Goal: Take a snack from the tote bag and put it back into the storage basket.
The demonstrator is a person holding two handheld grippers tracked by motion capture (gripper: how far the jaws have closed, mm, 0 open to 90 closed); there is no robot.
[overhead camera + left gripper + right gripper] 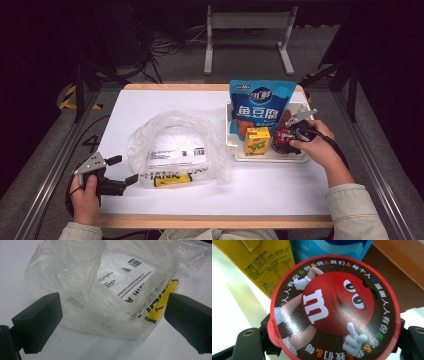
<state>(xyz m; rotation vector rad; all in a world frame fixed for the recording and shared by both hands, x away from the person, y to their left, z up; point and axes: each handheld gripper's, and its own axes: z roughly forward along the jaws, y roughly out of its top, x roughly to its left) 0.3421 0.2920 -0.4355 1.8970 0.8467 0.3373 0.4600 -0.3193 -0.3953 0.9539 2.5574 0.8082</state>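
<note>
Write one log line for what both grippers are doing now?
left gripper: open, at plastic bag | right gripper: shut on M&M's tub in white tray

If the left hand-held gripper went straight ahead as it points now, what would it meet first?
Most likely the clear plastic bag: it lies directly ahead between the open jaws of the left hand-held gripper, though the gap is hard to judge.

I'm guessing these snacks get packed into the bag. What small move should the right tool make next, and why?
Probably lift the candy tub straight up out of the white tray. The right tool looks closed around the tub, a yellow carton and a blue pouch crowd it, and the left tool waits open at the plastic bag.
</note>
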